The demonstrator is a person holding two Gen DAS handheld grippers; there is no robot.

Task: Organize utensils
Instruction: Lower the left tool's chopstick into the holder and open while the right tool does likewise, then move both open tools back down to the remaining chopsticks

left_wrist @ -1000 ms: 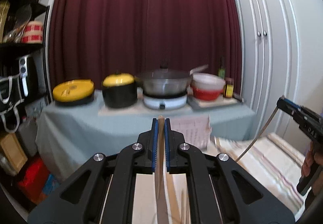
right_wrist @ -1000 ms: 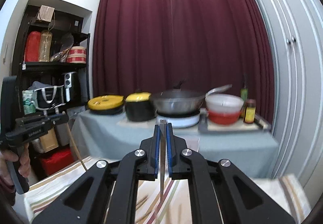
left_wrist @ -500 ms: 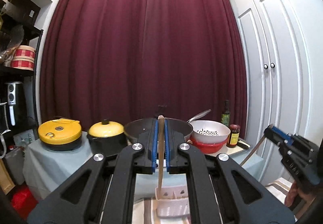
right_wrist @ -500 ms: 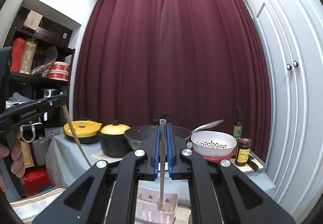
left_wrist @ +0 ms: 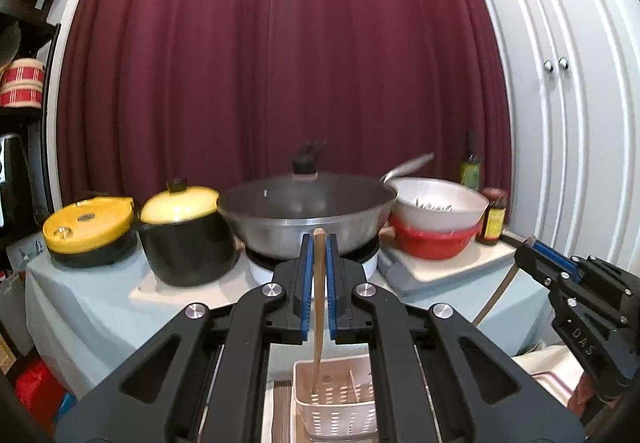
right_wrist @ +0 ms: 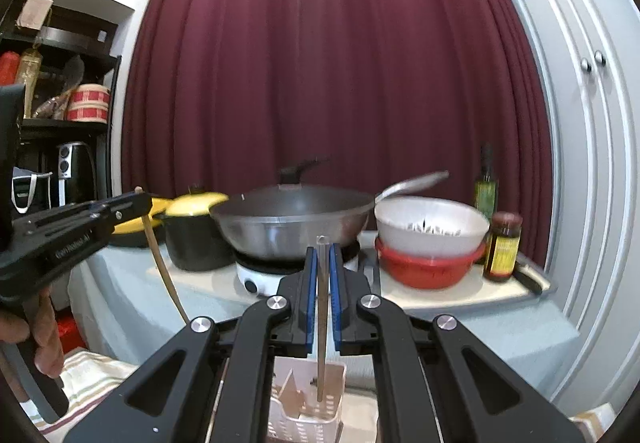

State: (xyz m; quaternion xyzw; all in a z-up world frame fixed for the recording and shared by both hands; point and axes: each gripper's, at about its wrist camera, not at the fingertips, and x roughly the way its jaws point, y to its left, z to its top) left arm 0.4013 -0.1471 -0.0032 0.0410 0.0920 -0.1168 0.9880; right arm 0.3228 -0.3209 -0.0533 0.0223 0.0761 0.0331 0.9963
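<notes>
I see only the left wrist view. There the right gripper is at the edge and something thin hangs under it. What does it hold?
Observer: The right gripper is shut on a grey metal stick, held upright.
Operator: Where is its lower end?
Observer: It shows against the open top of the white holder. Whether it is inside, I cannot tell.
Operator: And my wooden stick, seen from the side?
Observer: In the left gripper the wooden stick leans, and its lower end is hidden behind the right gripper.
</notes>
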